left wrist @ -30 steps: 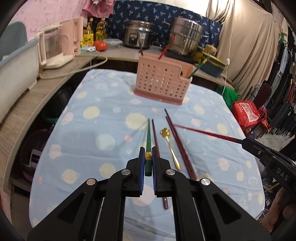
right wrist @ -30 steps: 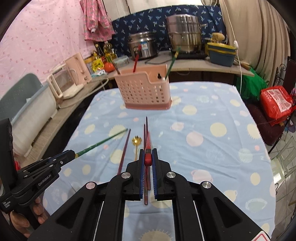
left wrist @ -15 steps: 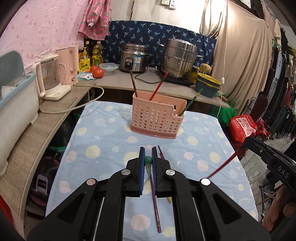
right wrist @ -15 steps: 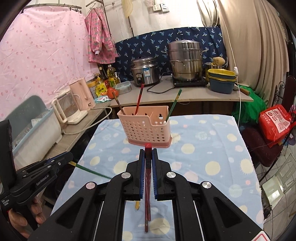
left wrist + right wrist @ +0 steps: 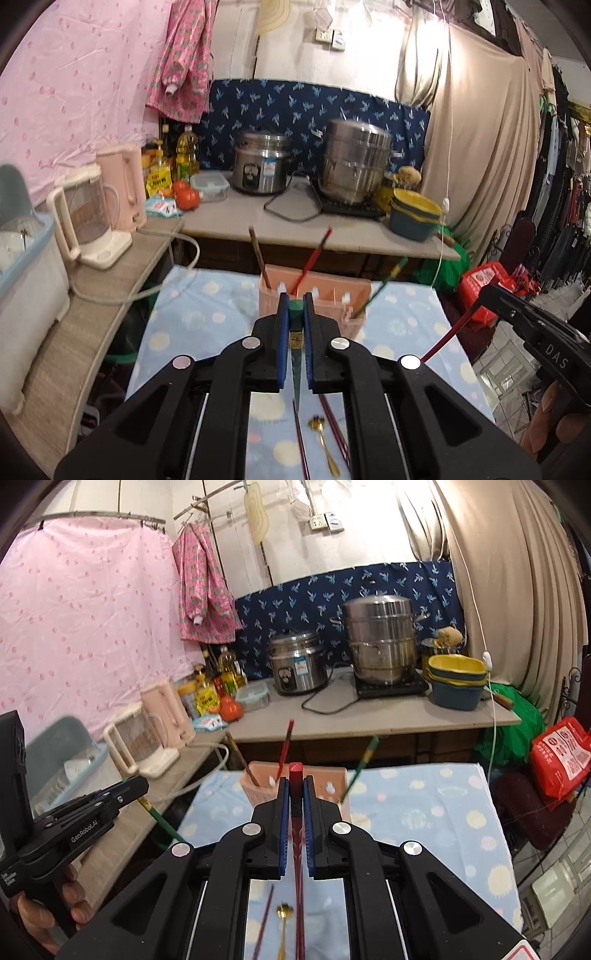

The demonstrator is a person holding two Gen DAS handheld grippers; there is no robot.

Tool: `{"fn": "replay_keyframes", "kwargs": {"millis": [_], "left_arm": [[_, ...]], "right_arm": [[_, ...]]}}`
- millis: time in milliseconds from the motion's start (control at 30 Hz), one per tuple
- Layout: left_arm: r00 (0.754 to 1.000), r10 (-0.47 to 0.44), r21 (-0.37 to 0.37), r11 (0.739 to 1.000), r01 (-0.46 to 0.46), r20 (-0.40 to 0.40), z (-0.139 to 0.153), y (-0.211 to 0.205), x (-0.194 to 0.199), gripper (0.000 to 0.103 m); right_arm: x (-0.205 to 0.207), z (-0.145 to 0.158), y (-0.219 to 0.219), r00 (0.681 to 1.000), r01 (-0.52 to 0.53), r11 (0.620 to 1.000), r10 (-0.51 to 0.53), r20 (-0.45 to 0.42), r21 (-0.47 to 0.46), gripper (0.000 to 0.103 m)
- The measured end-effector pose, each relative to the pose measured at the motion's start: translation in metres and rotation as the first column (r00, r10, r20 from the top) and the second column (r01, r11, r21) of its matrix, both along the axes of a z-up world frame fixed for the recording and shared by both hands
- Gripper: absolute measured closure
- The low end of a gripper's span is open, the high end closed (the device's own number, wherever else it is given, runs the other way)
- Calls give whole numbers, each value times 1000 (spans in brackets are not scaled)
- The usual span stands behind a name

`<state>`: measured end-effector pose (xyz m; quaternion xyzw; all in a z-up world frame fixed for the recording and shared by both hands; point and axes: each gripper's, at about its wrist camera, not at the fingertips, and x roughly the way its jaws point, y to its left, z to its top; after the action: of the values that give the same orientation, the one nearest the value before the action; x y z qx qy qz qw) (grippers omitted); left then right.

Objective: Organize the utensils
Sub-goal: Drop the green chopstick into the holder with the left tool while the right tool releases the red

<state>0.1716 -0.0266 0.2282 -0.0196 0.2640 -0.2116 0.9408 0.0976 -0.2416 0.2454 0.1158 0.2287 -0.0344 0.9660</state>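
Two chopsticks lifted: left gripper [image 5: 295,312] clamps green chopstick [image 5: 296,362], right gripper [image 5: 295,794] clamps red chopstick [image 5: 297,849]. Next, likely: tip each upright, lower into basket [image 5: 325,295].

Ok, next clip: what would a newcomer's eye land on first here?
Probably the two grippers in the foreground: the left gripper holds a green chopstick, the right gripper a red chopstick. Just beyond them, the pink utensil basket stands on the spotted blue tablecloth, chopsticks already sticking out.
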Motion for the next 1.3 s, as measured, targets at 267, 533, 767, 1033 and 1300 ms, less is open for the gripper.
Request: {"fn": "replay_keyframes", "kwargs": {"millis": [267,533,767,1033,1300], "left_arm": [[990,37,-28,999,-34,133,65,-21,59,96],[985,55,-49,998,-47,166,69,-38,115,96],[990,61,-26,998,-58,125,25,-44,147,96],[994,103,39,994,-105,48,-27,-46,159,76],[990,139,68,988,-140,6,-42,-37,141,54]], "right_arm": [[66,54,-10,993,12,1000,-13,113,5,96],[130,42,-13,992,21,999,-24,123,25,96],[164,-18,-19,1000,17,999,-18,12,47,96],[165,-61,-24,997,46,998,-43,-70,37,75],[137,-67,-21,996,54,997,-50,-73,59,62]]}}
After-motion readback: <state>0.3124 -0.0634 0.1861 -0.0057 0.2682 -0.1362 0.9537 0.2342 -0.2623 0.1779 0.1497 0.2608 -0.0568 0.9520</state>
